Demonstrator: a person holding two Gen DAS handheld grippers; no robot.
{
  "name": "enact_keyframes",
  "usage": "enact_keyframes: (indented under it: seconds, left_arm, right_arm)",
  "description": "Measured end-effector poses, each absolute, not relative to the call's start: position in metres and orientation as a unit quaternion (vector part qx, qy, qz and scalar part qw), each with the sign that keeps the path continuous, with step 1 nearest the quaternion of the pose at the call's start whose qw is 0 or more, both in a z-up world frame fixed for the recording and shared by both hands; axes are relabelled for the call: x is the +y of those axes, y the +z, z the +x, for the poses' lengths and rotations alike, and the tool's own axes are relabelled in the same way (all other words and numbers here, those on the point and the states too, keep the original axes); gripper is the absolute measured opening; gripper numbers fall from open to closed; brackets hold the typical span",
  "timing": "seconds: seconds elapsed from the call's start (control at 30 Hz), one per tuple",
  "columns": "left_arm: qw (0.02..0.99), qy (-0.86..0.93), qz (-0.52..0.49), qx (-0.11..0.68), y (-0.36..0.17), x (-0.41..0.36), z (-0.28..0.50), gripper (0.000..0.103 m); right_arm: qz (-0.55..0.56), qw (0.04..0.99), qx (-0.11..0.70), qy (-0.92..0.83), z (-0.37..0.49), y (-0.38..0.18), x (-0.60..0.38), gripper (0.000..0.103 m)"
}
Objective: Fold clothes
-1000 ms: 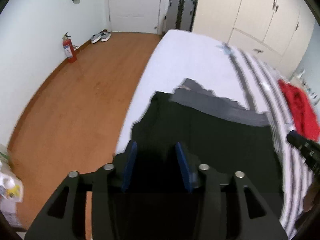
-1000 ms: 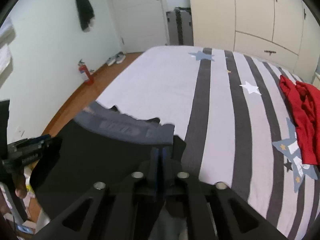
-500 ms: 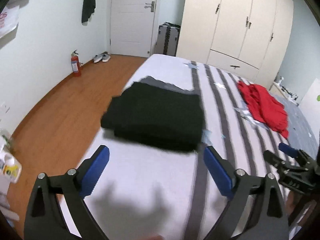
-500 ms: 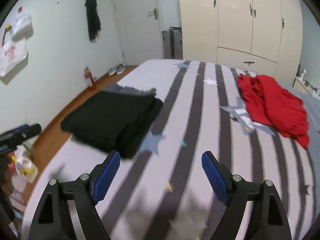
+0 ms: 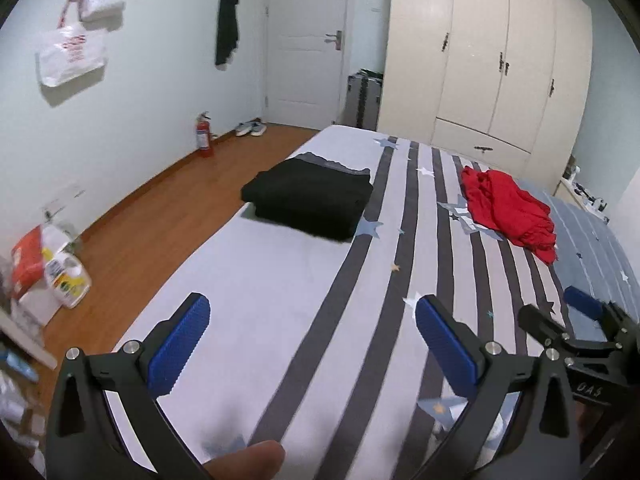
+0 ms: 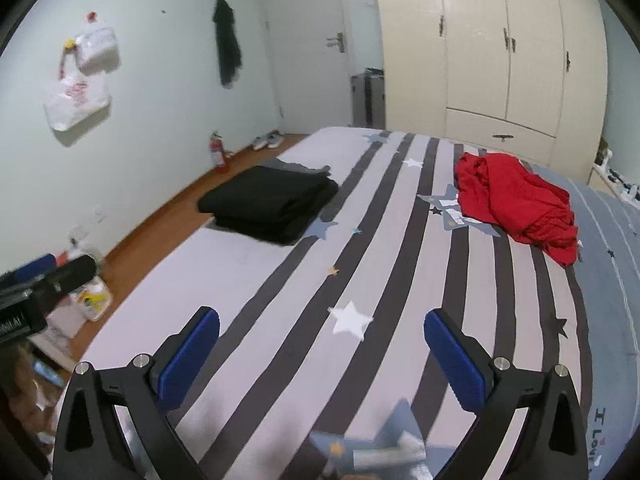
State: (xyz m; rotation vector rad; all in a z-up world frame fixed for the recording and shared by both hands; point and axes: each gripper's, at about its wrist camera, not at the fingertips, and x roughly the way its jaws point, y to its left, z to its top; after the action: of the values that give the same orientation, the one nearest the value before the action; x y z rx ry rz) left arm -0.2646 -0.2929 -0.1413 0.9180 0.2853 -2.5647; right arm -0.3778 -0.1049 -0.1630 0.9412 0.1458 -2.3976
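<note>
Folded black garment (image 5: 310,200) looks done on the striped bed sheet (image 5: 280,300), both the left gripper (image 5: 312,344) and right gripper (image 6: 322,354) are still opening with nothing between the jaws, so I'd guess the crumpled red garment (image 6: 516,204) to its right gets grabbed next.

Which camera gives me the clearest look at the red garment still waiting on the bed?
The right wrist view: the red garment lies closer and larger there, its crumpled heap wholly visible. The left wrist view shows it whole too, but smaller and further toward the right edge.
</note>
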Motion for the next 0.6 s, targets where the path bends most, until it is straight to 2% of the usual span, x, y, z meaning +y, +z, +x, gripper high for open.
enact_keyframes:
  seconds: [0.23, 0.6]
  left_arm:
    - [0.21, -0.923, 0.31, 0.095, -0.14, -0.248, -0.207, 0.102]
    - [0.22, -0.934, 0.276, 0.062, -0.187, -0.212, -0.133, 0.102]
  right_arm:
    - [0.327, 0.308, 0.061, -0.891, -0.324, -0.137, -0.068, 0.102]
    - [0.281, 0.318, 0.063, -0.903, -0.251, -0.19, -0.044, 0.102]
